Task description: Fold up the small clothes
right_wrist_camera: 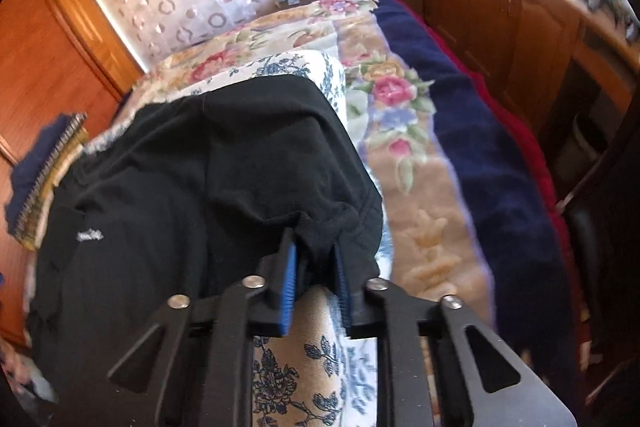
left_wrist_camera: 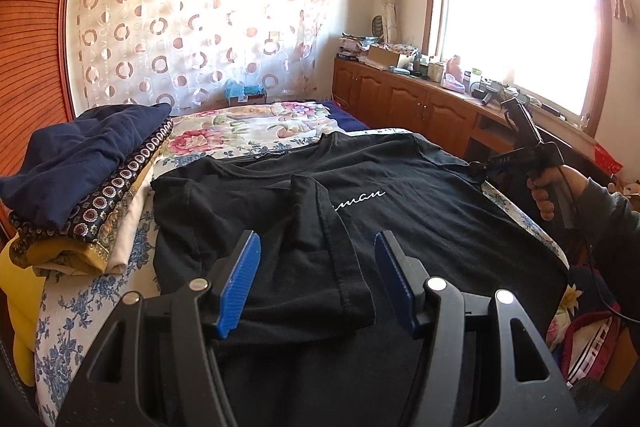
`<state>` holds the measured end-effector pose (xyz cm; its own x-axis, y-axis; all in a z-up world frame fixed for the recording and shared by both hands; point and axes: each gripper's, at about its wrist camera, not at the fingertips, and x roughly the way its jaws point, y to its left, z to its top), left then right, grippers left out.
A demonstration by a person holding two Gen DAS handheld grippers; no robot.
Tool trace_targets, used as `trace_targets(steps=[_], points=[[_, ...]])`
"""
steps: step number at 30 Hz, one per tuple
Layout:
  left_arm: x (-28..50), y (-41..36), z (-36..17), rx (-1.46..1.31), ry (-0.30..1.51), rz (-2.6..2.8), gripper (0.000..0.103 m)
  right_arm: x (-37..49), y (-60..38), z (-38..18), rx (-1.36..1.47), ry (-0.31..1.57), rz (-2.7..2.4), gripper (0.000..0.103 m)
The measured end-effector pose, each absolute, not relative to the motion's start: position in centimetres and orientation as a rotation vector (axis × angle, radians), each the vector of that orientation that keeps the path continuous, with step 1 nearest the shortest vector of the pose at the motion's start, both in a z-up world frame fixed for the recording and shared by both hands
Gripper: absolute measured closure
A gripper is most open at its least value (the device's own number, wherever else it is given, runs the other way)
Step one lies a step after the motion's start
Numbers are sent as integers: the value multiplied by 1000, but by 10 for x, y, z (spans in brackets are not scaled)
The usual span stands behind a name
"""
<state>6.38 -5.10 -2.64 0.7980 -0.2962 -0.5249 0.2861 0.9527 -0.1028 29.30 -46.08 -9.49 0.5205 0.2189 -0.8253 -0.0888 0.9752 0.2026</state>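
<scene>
A black T-shirt (left_wrist_camera: 420,227) with white script on the chest lies spread on the bed, collar at the far end. Its left sleeve (left_wrist_camera: 320,227) is folded in over the body. My left gripper (left_wrist_camera: 318,263) hangs open just above that folded sleeve, and its blue pads (left_wrist_camera: 240,279) stand apart from the cloth. My right gripper (right_wrist_camera: 316,247) is shut on a bunched bit of the shirt's (right_wrist_camera: 200,167) right sleeve edge. From the left wrist view, a hand (left_wrist_camera: 544,195) holds the right gripper (left_wrist_camera: 486,167) at the shirt's right shoulder.
A stack of folded clothes (left_wrist_camera: 80,179), navy on top, sits at the bed's left edge. The blue-flowered sheet (left_wrist_camera: 80,307) lies under the shirt, with a floral blanket (left_wrist_camera: 256,127) beyond. Wooden cabinets (left_wrist_camera: 400,99) with cluttered tops run along the right under the window.
</scene>
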Motion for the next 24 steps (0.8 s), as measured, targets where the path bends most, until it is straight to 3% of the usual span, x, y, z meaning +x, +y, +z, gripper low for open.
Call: trace_targets(steps=[11,15,16,18,19,24], points=[[60,-47,-33,-35,580,-307,43,264,-384,-20,-96,753,275,96],[57,-48,-31,-25,570,-302,43,247,-342,-22,-130,768,406,95],[55,-48,-30,-22,566,-301,43,242,-332,-29,-147,788,431,91],[55,-48,-30,-17,567,-302,43,233,-319,-44,-186,819,460,70],[56,-49,-30,-16,569,-302,43,232,-318,-49,-192,831,463,55],[55,-53,-31,-10,568,-307,43,226,-336,-60,-157,850,441,51]])
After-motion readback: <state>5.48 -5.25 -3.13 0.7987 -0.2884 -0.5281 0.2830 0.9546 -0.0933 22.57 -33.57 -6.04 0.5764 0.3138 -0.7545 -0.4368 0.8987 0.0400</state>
